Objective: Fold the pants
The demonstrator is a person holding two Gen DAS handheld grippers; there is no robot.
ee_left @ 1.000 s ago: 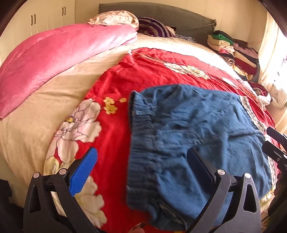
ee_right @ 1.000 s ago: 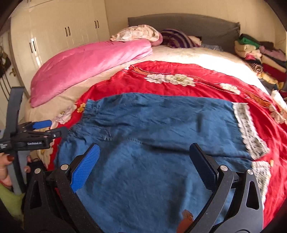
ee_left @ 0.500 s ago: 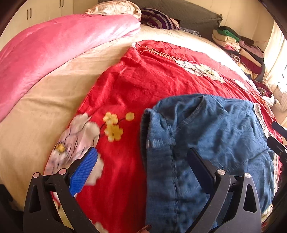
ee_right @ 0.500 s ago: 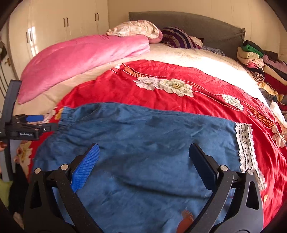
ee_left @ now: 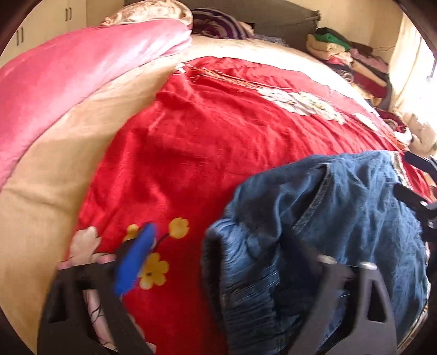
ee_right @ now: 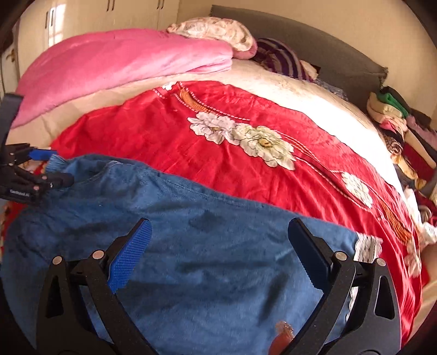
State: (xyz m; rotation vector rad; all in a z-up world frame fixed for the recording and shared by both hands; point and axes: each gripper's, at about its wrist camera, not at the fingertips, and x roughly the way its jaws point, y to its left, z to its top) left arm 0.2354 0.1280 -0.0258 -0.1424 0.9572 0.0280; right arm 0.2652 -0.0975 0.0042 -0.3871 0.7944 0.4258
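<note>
Blue denim pants (ee_right: 196, 245) with a lace-trimmed cuff (ee_right: 367, 247) lie across the red flowered blanket (ee_right: 218, 163) on the bed. In the left wrist view their elastic waistband (ee_left: 245, 281) is bunched up at the lower right. My left gripper (ee_left: 218, 262) is open, its jaws on either side of the waistband's edge; it also shows at the left of the right wrist view (ee_right: 41, 174). My right gripper (ee_right: 218, 256) is open and empty, low over the middle of the pants.
A pink quilt (ee_right: 109, 68) lies along the bed's left side. Pillows (ee_right: 218, 32) rest against the grey headboard (ee_right: 314, 49). A stack of folded clothes (ee_right: 396, 117) sits at the right edge. White wardrobes (ee_right: 123, 11) stand behind.
The left gripper has moved forward and down to the waistband, which now looks bunched and raised. The right gripper has moved lower over the pants. Both stay open.
</note>
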